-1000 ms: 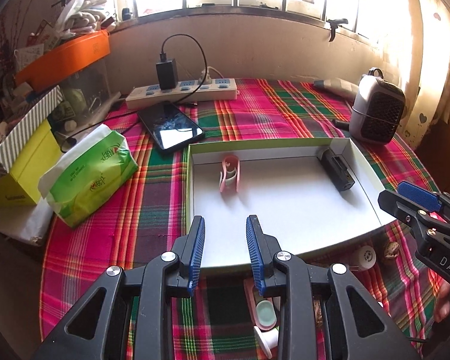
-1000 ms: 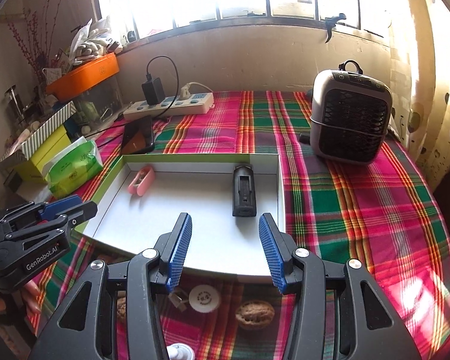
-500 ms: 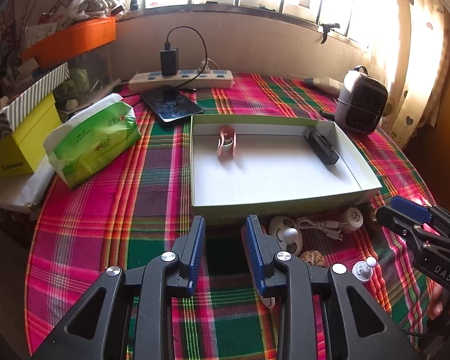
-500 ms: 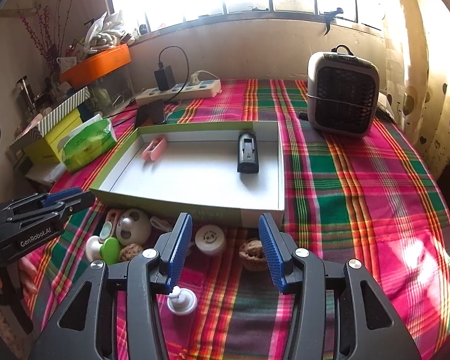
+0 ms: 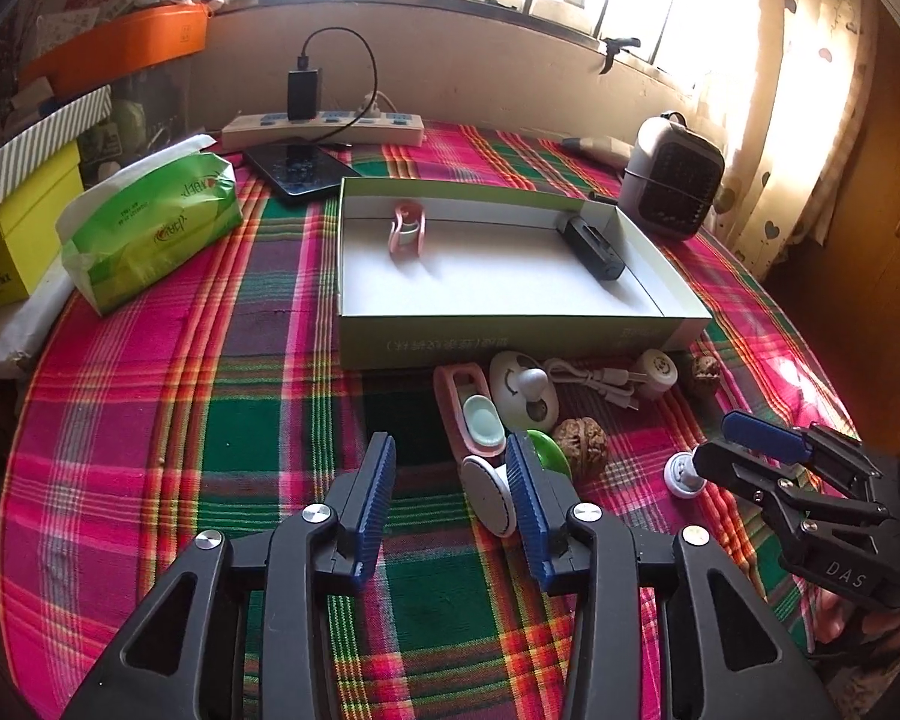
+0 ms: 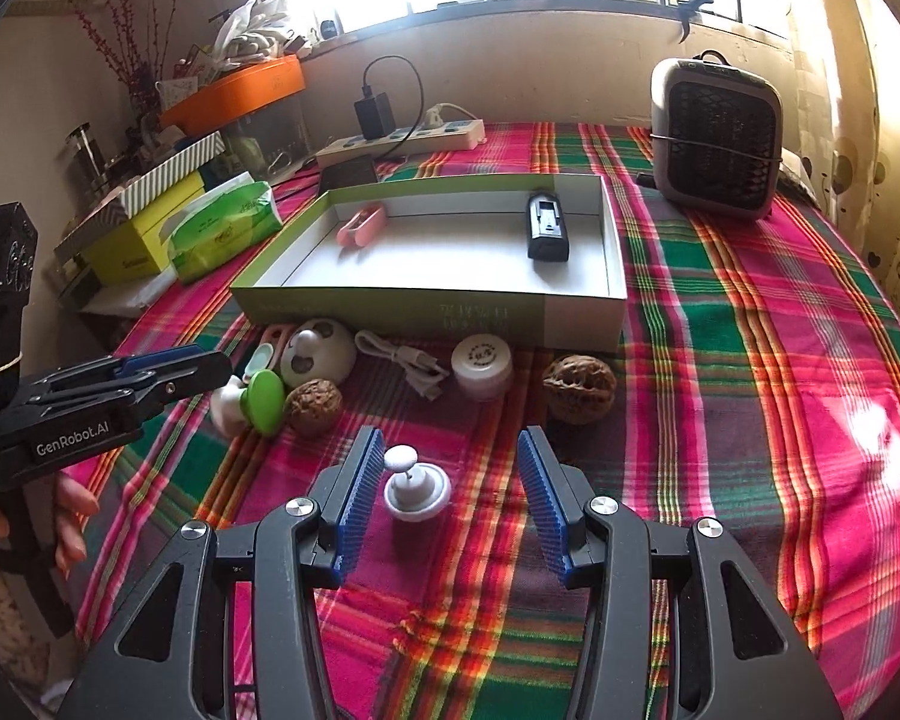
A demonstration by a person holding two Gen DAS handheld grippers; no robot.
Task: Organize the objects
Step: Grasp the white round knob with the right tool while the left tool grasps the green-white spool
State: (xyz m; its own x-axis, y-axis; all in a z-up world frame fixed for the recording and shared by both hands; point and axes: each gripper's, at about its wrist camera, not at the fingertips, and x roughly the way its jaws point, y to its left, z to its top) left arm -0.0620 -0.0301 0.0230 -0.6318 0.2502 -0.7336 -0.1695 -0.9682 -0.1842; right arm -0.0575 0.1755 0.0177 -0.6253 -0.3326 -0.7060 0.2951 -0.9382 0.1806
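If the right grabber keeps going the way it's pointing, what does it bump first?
Probably the small white knob. It sits on the plaid cloth between the open blue fingers of the right gripper, nearer the left one. Depth is hard to judge here.

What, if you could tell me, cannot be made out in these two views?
- Print on the tray's front wall: too small and dim in both views.
- Green disc: left view, half hidden behind the left gripper's finger.
- Phone: right view, mostly hidden behind the tray's far wall.
- Right gripper: open around the white knob, but contact with the near pad is unclear.
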